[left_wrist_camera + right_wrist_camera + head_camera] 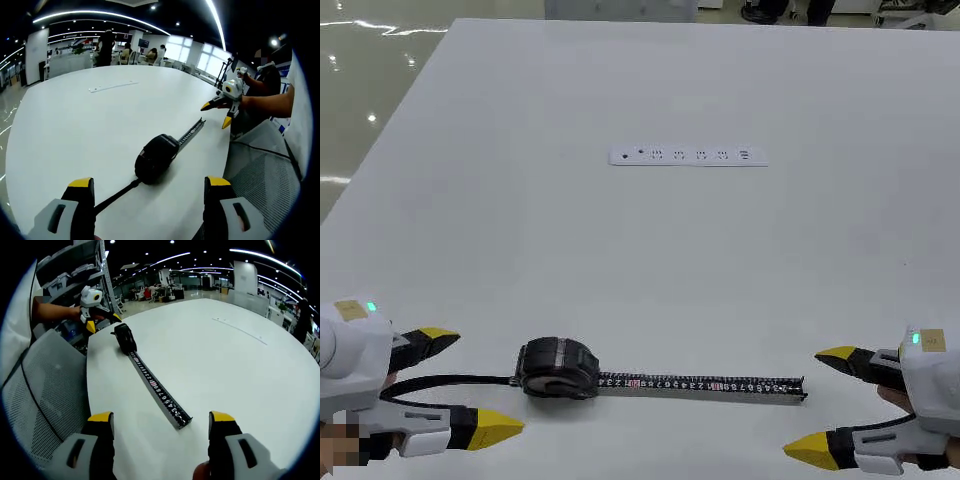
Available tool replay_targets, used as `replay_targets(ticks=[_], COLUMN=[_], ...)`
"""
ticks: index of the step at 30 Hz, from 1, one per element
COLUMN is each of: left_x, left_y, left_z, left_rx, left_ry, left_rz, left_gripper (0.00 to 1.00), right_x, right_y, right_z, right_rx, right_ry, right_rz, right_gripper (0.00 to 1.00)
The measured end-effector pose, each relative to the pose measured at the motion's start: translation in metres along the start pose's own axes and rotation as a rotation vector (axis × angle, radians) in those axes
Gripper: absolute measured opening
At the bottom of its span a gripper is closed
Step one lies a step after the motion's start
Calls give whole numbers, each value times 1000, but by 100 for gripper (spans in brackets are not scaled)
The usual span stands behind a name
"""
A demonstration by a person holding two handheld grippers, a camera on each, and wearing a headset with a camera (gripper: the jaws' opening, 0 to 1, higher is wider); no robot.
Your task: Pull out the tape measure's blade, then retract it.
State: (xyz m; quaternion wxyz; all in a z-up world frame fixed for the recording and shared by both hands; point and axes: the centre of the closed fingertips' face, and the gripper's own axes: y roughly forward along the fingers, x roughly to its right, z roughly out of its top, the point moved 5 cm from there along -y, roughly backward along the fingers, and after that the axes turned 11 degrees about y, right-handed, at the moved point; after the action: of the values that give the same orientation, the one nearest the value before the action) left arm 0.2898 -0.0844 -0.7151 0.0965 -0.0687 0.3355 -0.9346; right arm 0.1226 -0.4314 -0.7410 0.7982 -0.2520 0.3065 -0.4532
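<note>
Left claw (487, 380) spread wide, empty, held low, tips aimed at the tape measure (558, 368); the strap (450, 381) runs between them. Right claw (802, 402) spread alike, empty, just beyond the blade (700, 384) end (gap visible in right gripper view). Tape measure lies on the tabletop (620, 250) between both claws, blade drawn out flat towards the right one.

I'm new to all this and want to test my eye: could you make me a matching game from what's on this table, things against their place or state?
1. tape measure case
2. blade
3. white strip
4. left gripper

A. lying farthest off, alone
B. open, holding nothing
C. pulled out, lying flat
D. black, cord trailing from it

Pairs: 1-D, 2-C, 3-A, 4-B.
</note>
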Motion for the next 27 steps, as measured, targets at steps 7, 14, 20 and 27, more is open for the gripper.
replay_targets(ticks=[7,14,20,27], left_x=[2,3,4,9], left_y=[-12,-22,-27,-31], left_z=[-8,-17,-19,-24], left_rx=[-2,-8,11,21], left_ry=[-25,-44,-69,-75], left_rz=[26,47,74,100], left_gripper=[88,89,91,91], right_x=[-4,-7,-9,-13], right_y=[-6,-12,-16,-20], right_z=[-2,-7,-7,-10], right_rx=[16,31,51,70], right_ry=[24,50,71,80], right_rz=[-19,-39,-57,-80], right_gripper=[82,83,84,85])
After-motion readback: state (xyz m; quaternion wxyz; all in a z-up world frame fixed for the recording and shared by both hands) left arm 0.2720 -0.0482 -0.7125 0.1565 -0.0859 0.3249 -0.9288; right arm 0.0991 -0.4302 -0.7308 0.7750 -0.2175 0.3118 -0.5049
